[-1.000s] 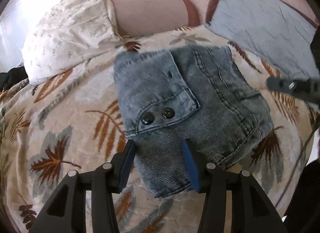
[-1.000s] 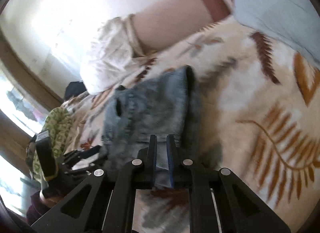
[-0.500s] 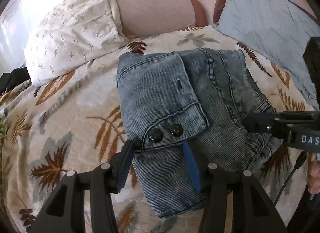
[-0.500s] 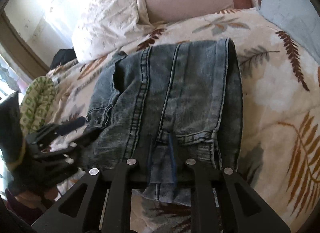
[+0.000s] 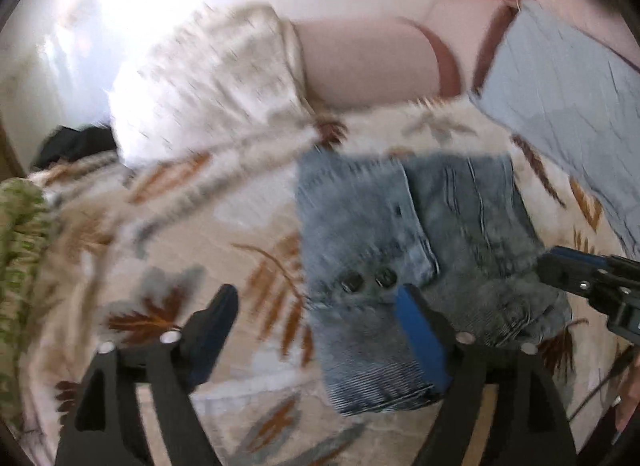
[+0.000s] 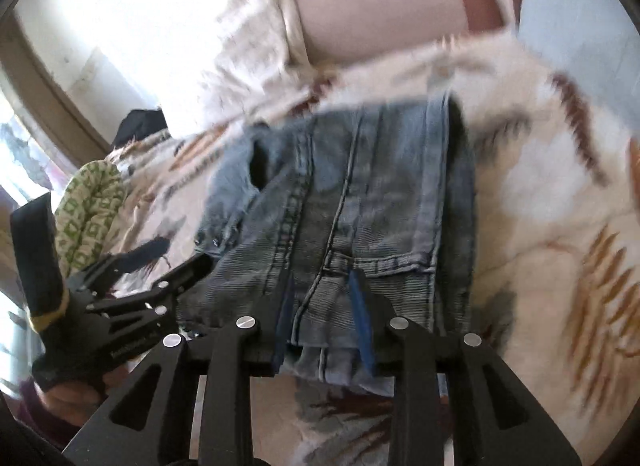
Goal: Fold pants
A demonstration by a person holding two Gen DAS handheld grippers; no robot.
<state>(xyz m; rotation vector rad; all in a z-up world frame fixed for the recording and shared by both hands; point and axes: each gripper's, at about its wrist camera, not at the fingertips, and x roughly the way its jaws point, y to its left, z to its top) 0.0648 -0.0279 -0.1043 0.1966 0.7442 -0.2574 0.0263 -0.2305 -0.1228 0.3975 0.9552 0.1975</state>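
Note:
The grey-blue denim pants lie folded into a compact bundle on the leaf-patterned bedspread, with two dark buttons near the front. They also show in the right wrist view. My left gripper is open and empty, hovering above the bundle's near left corner. My right gripper is open, its fingers above the bundle's near edge and holding nothing. The right gripper also shows at the right edge of the left wrist view, and the left gripper shows at the lower left of the right wrist view.
A white patterned pillow and a pink bolster lie at the head of the bed. A light blue pillow is at the right. A green patterned cloth and dark clothing sit at the left edge.
My right gripper has opened and let go of the pants. My left gripper has opened wider and shifted left. Both cameras are moving, so the views are blurred.

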